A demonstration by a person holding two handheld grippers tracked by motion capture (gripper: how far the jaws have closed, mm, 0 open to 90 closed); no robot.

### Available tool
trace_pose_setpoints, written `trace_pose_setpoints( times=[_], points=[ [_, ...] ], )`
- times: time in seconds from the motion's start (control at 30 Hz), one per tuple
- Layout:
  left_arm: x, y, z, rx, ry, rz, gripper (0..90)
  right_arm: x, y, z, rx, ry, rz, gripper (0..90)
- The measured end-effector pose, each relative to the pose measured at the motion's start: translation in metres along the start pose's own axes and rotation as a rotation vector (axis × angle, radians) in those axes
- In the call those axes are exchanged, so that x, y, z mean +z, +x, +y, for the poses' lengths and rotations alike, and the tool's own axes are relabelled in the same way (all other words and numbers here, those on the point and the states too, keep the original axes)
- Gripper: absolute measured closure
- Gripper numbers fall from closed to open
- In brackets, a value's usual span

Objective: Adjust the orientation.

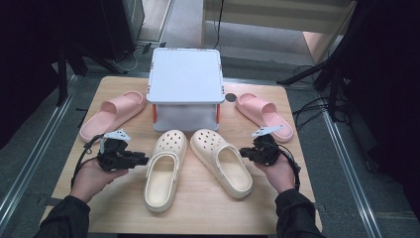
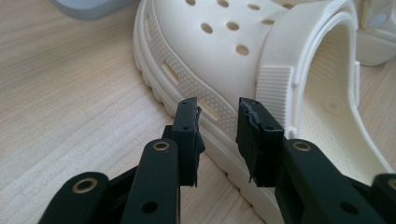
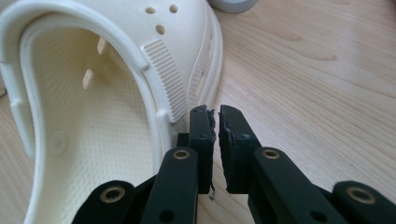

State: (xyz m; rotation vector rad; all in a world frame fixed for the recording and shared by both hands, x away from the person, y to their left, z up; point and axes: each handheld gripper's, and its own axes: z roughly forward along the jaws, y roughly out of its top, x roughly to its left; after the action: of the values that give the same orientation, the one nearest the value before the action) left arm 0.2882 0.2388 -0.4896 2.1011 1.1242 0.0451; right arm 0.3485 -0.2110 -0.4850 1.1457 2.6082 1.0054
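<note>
Two cream clogs lie side by side on the wooden table (image 1: 198,213), toes pointing away from me. My left gripper (image 1: 143,159) sits level just left of the left clog (image 1: 166,168). In the left gripper view its jaws (image 2: 218,112) stand open, a gap between the pads, right at the ribbed side of that clog (image 2: 224,46) without pressing on it. On the other side, my right gripper (image 1: 243,152) is beside the right clog (image 1: 220,161). Its jaws (image 3: 217,114) are nearly together, with nothing between them, next to that clog's rim (image 3: 93,93).
A white, flat-topped stand (image 1: 185,74) with orange posts sits at the back middle of the table. One pink slide (image 1: 113,114) lies to its left and another (image 1: 264,115) to its right. Bare wood lies in front of the clogs.
</note>
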Motion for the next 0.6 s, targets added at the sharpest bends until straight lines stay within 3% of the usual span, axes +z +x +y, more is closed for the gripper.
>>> trace_pose_setpoints(
  times=[0.17, 0.23, 0.3, 0.4, 0.6],
  points=[
    [0.005, 0.002, -0.003, -0.007, 0.029, -0.001, 68.0, 0.004, 0.003, 0.004, -0.012, 0.005, -0.004, 84.7],
    [0.009, 0.002, -0.004, -0.013, 0.043, -0.023, 67.3, 0.004, 0.002, 0.004, -0.004, 0.007, 0.002, 85.1],
    [0.012, 0.0, -0.005, 0.003, 0.056, -0.022, 67.5, 0.004, 0.003, 0.003, 0.012, 0.003, 0.009, 85.8],
    [0.012, 0.0, -0.004, -0.007, 0.057, -0.033, 68.3, 0.005, 0.003, 0.002, 0.023, 0.005, 0.035, 85.4],
    [0.015, -0.003, -0.003, -0.017, 0.053, -0.053, 70.1, 0.012, 0.013, 0.003, -0.018, 0.032, 0.052, 83.8]
  ],
)
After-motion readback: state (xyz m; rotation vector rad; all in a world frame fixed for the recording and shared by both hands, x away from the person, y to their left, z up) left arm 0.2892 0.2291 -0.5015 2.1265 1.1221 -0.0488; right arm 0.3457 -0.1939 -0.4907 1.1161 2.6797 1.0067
